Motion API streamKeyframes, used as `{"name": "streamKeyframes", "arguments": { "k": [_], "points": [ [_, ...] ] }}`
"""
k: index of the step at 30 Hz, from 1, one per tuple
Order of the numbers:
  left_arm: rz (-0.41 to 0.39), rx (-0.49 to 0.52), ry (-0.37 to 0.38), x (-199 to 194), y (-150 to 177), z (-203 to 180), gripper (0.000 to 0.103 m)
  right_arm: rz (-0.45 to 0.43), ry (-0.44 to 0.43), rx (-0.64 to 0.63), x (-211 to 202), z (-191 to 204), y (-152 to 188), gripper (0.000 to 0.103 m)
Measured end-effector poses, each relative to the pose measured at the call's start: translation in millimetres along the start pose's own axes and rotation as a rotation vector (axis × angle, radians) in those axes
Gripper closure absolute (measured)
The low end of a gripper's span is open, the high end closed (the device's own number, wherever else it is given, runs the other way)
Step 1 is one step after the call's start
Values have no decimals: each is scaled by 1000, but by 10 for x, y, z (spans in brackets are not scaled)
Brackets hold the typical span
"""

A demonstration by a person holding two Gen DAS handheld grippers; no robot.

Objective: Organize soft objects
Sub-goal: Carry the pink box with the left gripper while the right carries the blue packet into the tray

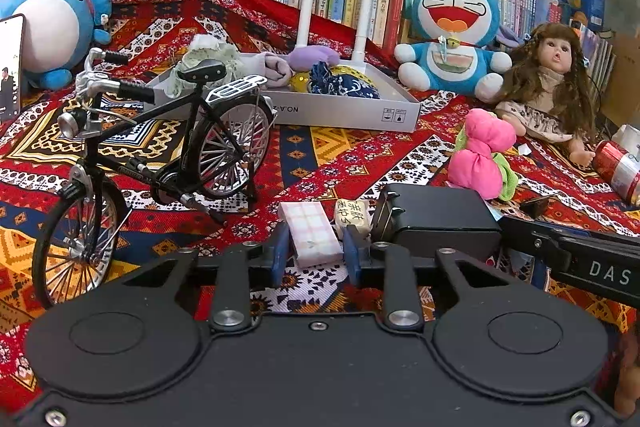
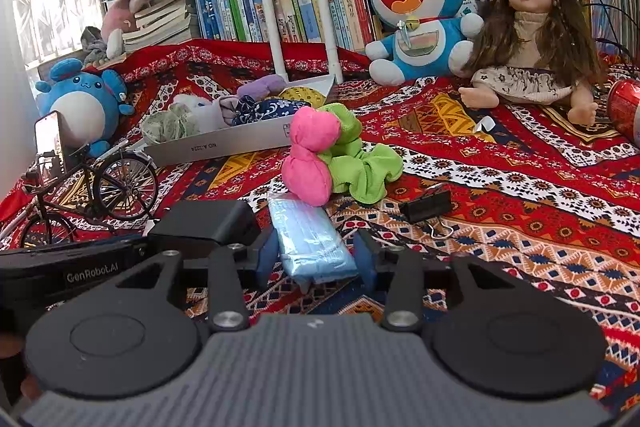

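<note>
Between my left gripper [image 1: 314, 253] pads sits a pink checked packet [image 1: 311, 235], held tight. My right gripper [image 2: 316, 259] stands half wide around a blue tissue pack [image 2: 310, 241] without pressing. Pink and green soft toy [image 2: 316, 155] lies beyond, near the box [image 2: 224, 145].

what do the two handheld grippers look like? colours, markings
Left gripper: matte black body, two round discs on top joined by slotted link arms with silver screws, blue fingers. Right gripper: same black discs, links and blue fingers, but a grey ribbed centre plate. From each view the other unit's black side shows white lettering: "DAS" and "GenRobot.AI". No cables or sleeves visible.
</note>
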State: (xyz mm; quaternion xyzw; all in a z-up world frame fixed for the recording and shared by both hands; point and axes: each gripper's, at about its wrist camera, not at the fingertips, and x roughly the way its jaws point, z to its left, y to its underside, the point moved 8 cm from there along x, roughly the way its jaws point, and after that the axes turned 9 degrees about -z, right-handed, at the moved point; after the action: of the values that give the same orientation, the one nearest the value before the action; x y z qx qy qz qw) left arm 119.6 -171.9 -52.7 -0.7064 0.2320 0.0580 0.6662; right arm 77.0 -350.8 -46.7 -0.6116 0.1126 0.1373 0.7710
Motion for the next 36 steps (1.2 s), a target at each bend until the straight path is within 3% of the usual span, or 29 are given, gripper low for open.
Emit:
{"name": "streamKeyframes", "arguments": {
  "k": [10,12,13,25,26,27,36],
  "points": [
    [4,-16,17,-78,-8,43,76,22,-27,23,117,40,1,41],
    [2,-16,20,-107,-12,50,76,25,-27,17,135,60,3,48],
    [0,-16,23,-124,-16,53,76,28,-29,13,141,73,4,58],
    [-30,-4,66,-384,-97,60,77,-16,9,-8,-3,98,-114,64],
    [-40,1,75,-418,-125,50,77,-27,10,-10,-31,104,-151,65],
    [-50,7,85,-456,-159,39,77,-38,11,-11,-55,111,-190,72],
    [-126,28,169,-742,-638,46,77,-82,24,-14,-96,178,-464,74]
  ]
}}
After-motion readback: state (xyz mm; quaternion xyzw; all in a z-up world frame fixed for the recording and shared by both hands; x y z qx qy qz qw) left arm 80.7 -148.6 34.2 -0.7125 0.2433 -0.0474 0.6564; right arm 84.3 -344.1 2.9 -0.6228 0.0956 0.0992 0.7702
